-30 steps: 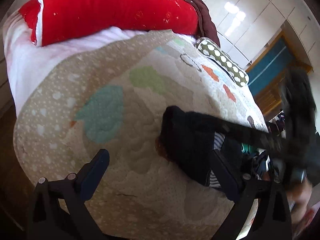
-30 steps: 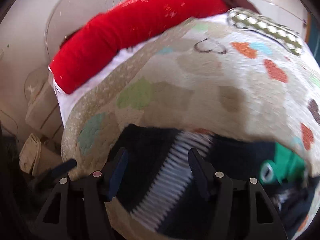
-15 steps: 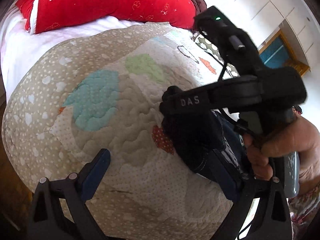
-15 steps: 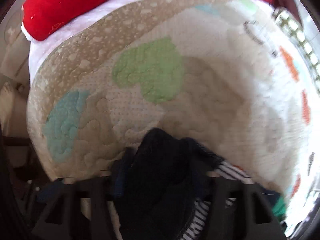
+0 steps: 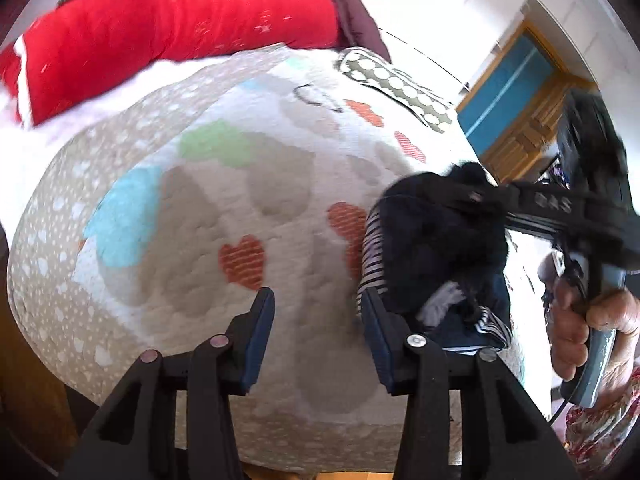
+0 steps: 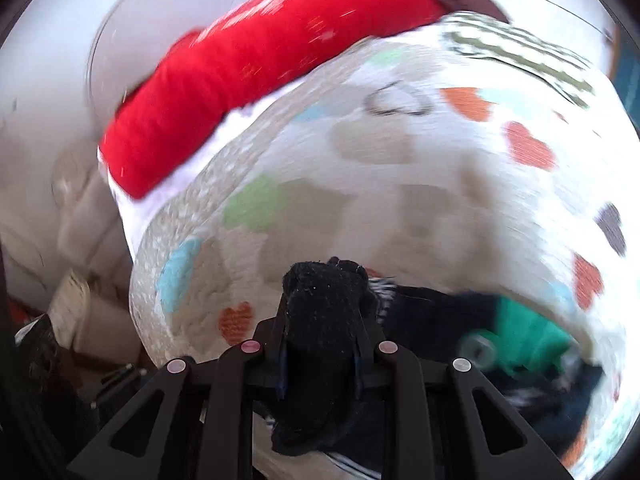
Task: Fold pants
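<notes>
The dark navy pants [image 5: 436, 240] with a black-and-white striped band lie bunched on the heart-patterned quilt [image 5: 240, 208]. My right gripper [image 6: 320, 364] is shut on a thick fold of the pants [image 6: 324, 320] and holds it lifted off the quilt; it also shows in the left wrist view [image 5: 480, 200], held by a hand. My left gripper [image 5: 318, 336] is open and empty, low over the quilt, with its right finger [image 5: 376, 332] at the pants' striped edge.
A long red pillow [image 5: 180, 28] lies at the bed's far end. A dotted cushion [image 5: 396, 84] sits at the far right. A green garment [image 6: 528, 340] and other clothes lie right of the pants. A wooden door frame [image 5: 520, 120] stands beyond the bed.
My right gripper has closed on the pants and lifted the fold, swinging to the right. My left gripper has narrowed its opening and moved nearer the pants' striped edge.
</notes>
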